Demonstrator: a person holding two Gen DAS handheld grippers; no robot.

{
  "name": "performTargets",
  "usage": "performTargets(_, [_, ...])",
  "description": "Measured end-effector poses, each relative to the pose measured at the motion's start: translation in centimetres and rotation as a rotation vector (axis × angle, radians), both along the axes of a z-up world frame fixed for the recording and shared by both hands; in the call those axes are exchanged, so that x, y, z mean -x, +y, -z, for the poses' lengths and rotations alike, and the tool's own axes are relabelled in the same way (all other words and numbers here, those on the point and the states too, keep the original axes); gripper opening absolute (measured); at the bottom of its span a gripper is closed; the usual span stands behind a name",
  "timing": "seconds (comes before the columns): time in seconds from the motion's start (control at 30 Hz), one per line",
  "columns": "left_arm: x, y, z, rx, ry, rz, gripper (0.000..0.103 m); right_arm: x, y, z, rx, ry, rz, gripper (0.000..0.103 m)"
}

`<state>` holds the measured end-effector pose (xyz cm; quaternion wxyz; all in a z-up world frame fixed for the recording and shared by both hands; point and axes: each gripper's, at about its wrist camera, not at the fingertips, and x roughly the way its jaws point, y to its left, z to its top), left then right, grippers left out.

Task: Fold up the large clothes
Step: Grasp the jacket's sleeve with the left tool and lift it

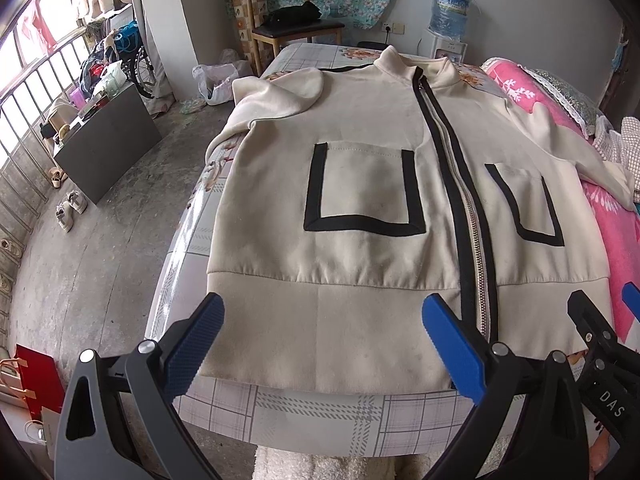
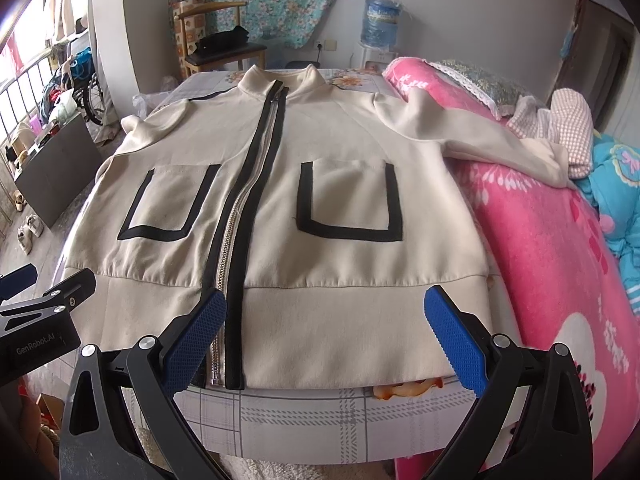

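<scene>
A cream zip-up jacket [image 1: 360, 208] with black trim lies flat, front up and zipped, on the checked bed sheet [image 1: 320, 412]; its hem is near the bed edge, its collar far. The left gripper [image 1: 322, 344] hovers over the hem with fingers spread wide, holding nothing; the right gripper [image 2: 326, 340] does the same beside it. One sleeve [image 2: 492, 140] rests on a pink quilt [image 2: 552, 248].

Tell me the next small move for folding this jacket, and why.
Probably bring the right tool over to the right sleeve to fold it across the front. The jacket lies flat and zipped on the bed, but that sleeve trails onto the pink quilt. Both tools, the left tool too, are open over the hem, holding nothing.
</scene>
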<state>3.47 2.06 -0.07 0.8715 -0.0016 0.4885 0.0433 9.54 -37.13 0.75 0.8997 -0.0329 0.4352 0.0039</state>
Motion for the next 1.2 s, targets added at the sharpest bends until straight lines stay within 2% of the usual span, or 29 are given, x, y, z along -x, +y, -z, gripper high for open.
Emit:
performTargets(0.37, [-2.0, 1.9, -0.1, -0.021, 0.001, -0.05, 0.098, -3.0, 2.1, -1.3, 0.034, -0.051, -0.07, 0.095])
performTargets(0.73, [-5.1, 4.7, 0.9, -0.056, 0.024, -0.114, 0.098, -7.5, 5.0, -2.1, -0.009, -0.107, -0.185, 0.095])
performTargets(1.0, [-7.2, 8.7, 0.7, -0.055, -0.05, -0.157, 0.098, -11.1, 8.0, -2.6, -0.067, -0.155, -0.34, 0.095])
performTargets(1.07, [-7.6, 10.1, 0.7, -0.006, -0.094, -0.157, 0.098, -12.1, 9.0, -2.2, -0.068, -0.148, -0.377, 0.095])
performTargets(1.2, [-8.0, 14.0, 0.6, 0.159, -0.185, -0.181, 0.098, -14.3, 11.1, -1.0, -0.122, -0.101, -0.437, 0.095])
